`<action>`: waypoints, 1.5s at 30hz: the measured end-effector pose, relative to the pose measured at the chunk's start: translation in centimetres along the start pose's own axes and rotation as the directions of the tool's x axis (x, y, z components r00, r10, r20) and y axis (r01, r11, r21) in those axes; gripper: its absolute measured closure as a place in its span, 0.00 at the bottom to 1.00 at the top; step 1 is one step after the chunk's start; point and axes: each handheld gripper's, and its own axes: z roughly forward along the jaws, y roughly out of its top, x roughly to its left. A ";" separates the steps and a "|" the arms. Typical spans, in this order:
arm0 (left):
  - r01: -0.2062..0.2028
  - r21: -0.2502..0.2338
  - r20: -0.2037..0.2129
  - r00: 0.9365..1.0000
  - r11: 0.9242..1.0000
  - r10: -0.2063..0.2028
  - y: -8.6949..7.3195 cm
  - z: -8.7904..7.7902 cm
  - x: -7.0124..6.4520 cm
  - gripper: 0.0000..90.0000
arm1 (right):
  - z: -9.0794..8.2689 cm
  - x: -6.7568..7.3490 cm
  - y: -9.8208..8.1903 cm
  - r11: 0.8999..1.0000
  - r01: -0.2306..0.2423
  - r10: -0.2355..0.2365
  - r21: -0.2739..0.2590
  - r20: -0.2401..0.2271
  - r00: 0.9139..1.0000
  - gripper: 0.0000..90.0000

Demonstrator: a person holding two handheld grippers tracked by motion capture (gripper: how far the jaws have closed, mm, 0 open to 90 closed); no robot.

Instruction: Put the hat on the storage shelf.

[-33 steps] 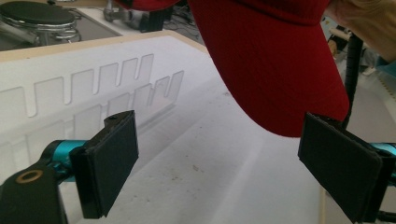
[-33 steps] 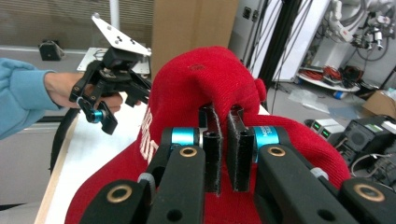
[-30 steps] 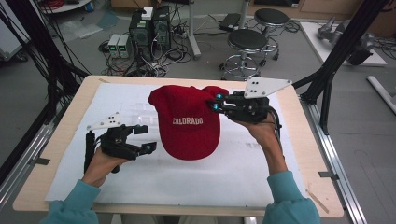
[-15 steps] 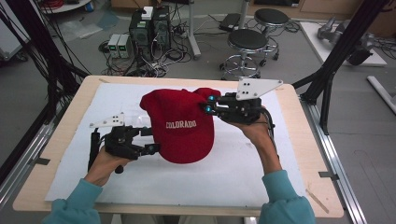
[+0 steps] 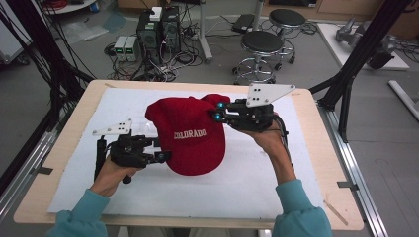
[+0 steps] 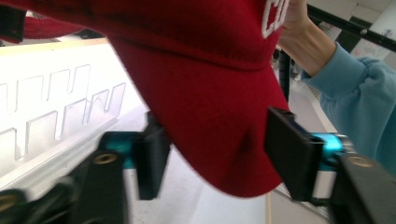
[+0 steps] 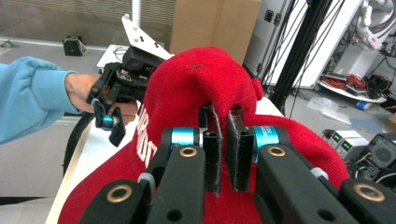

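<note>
A red knit cap (image 5: 190,136) with white COLORADO lettering hangs tilted above the white mat (image 5: 247,182). My right gripper (image 5: 217,111) is shut on a fold of the cap's crown at its right side; in the right gripper view the gripper (image 7: 225,149) pinches red fabric (image 7: 205,84) between its two jaws. My left gripper (image 5: 159,157) stands open at the cap's lower left edge. In the left gripper view the brim (image 6: 219,116) dips between the spread jaws of that gripper (image 6: 219,161), close to the right one.
The wooden table (image 5: 64,143) carries the white mat. A clear slotted acrylic rack (image 6: 56,107) lies on the mat by the left gripper. Beyond the far edge stand two stools (image 5: 262,44) and computer boxes (image 5: 158,29) with cables. Black frame posts (image 5: 360,54) rise at the right.
The right gripper has carried the cap leftward and tilted it. The left gripper has closed in on the cap, and the brim now sits between its open jaws.
</note>
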 end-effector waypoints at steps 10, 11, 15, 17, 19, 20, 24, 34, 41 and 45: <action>-0.017 0.006 0.030 0.999 1.000 0.017 0.0 0.0 -0.3 0.70 | -0.1 -0.1 0.0 1.000 0.009 -0.009 -0.003 0.008 1.000 0.96; -0.019 0.004 0.035 0.999 1.000 0.019 0.0 0.0 -0.3 0.72 | -0.1 -0.1 0.0 1.000 0.007 -0.007 -0.003 0.009 1.000 0.96; -0.019 -0.003 0.060 0.998 1.000 0.020 0.0 -0.2 -0.3 0.80 | -0.1 -0.2 -0.1 1.000 0.004 -0.004 -0.003 0.015 1.000 0.96; -0.025 -0.005 0.075 0.997 1.000 0.026 0.0 -0.2 -0.4 0.84 | 0.0 -0.2 -0.1 1.000 0.001 -0.001 0.001 0.016 1.000 0.96; -0.024 -0.006 0.092 0.995 1.000 0.024 0.0 -0.2 -0.6 0.87 | 0.0 -0.3 -0.2 1.000 -0.002 0.002 0.008 0.021 1.000 0.96; -0.030 -0.007 0.104 0.994 1.000 0.030 0.0 -0.2 -0.6 0.88 | 0.1 -0.3 -0.2 1.000 -0.001 0.001 0.009 0.024 1.000 0.96; -0.061 -0.010 0.142 0.988 0.998 0.062 0.1 -0.1 -1.1 0.94 | 0.2 -0.5 -0.4 1.000 -0.012 0.012 0.014 0.032 0.999 0.94; -0.119 0.016 0.109 0.987 0.993 0.117 0.1 -0.2 -1.6 0.95 | 0.6 -1.0 -0.9 0.997 -0.067 0.063 0.034 0.101 0.993 0.49; -0.136 0.020 0.065 0.989 0.990 0.135 0.1 -0.3 -1.6 0.95 | 0.4 -1.1 -1.1 0.995 -0.097 0.090 0.027 0.193 0.977 0.21; -0.144 0.020 0.028 0.989 0.989 0.143 0.2 -0.4 -1.7 0.95 | 0.4 -1.2 -1.3 0.991 -0.127 0.114 0.041 0.239 0.964 0.12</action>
